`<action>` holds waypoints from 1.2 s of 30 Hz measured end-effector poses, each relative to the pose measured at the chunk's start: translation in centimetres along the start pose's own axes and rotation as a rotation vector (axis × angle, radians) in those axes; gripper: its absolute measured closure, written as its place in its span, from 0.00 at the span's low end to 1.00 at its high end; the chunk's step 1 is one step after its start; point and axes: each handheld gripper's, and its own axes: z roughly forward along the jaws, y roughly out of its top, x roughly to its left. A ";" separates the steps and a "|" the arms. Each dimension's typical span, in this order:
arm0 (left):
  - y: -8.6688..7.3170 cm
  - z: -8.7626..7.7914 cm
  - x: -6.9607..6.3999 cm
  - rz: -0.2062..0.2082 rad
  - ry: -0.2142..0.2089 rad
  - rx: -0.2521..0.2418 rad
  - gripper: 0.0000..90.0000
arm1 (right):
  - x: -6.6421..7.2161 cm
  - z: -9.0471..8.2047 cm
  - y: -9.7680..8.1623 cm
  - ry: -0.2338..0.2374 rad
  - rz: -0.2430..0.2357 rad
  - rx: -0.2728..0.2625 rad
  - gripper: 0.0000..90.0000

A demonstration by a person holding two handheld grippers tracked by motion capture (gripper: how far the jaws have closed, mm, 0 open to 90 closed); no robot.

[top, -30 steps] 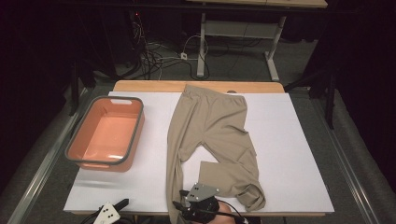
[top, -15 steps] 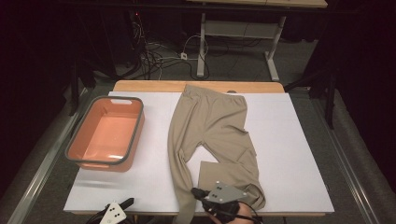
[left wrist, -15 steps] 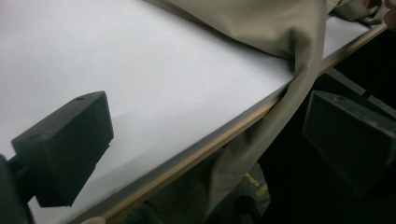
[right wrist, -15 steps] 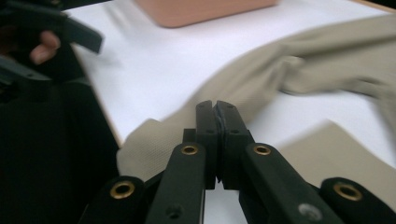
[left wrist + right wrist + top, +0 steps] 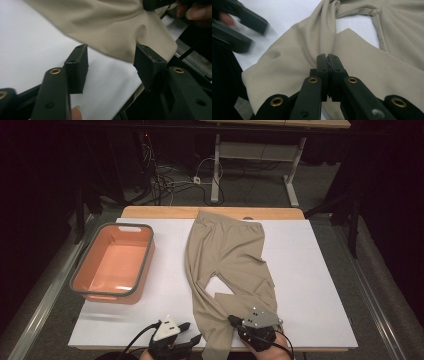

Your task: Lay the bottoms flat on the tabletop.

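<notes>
The trousers' [image 5: 227,262] near leg ends are cut off at the frame's bottom edge. The right tool [image 5: 234,321] is clamped tight on the cloth. The left tool [image 5: 192,334], jaws half open and just closing, has one jaw touching the hem.

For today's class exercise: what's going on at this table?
A person is handling beige trousers spread on a white table, with tongs in each hand. The right tongs are shut on the near leg's hem. The left tongs, just closing, reach that hem without pinching it. An orange tub sits left.
</notes>
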 end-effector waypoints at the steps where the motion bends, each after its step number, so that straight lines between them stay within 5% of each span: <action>1: 0.2 0.4 -0.3 0.007 0.013 -0.001 0.51 | 0.0 -0.1 0.0 0.003 0.004 -0.003 0.99; 3: 0.5 0.9 -0.7 0.011 0.010 0.001 0.58 | 0.0 -0.1 0.0 0.009 0.003 -0.007 0.99; 6: 0.7 1.5 -1.7 0.078 0.074 0.012 0.76 | 0.1 -0.1 0.0 0.015 -0.001 -0.008 0.99; 8: 0.8 1.7 -1.8 0.087 0.065 0.015 0.91 | 0.2 -0.2 0.0 0.022 0.000 -0.012 0.99; 10: 0.8 1.6 -2.0 0.108 0.071 0.018 0.96 | 0.2 -0.2 0.1 0.034 0.005 -0.017 0.99; 16: -0.7 -3.4 -0.5 0.093 0.102 -0.049 0.97 | 1.1 -0.3 0.3 0.091 0.004 -0.035 0.88; 25: -4.0 -10.5 5.6 0.000 0.264 -0.060 0.97 | 1.5 -0.2 0.5 0.099 0.006 -0.035 0.82; 30: -5.2 -11.0 8.4 -0.050 0.327 -0.026 0.96 | 1.5 -0.3 0.5 0.095 0.007 -0.034 0.81; 33: -5.5 -10.5 8.9 -0.087 0.297 -0.035 0.94 | 1.5 -0.3 0.4 0.094 0.011 -0.030 0.80; 36: -5.0 -10.0 7.8 -0.063 0.258 -0.065 0.75 | 1.3 -0.3 0.3 0.091 0.014 -0.028 0.80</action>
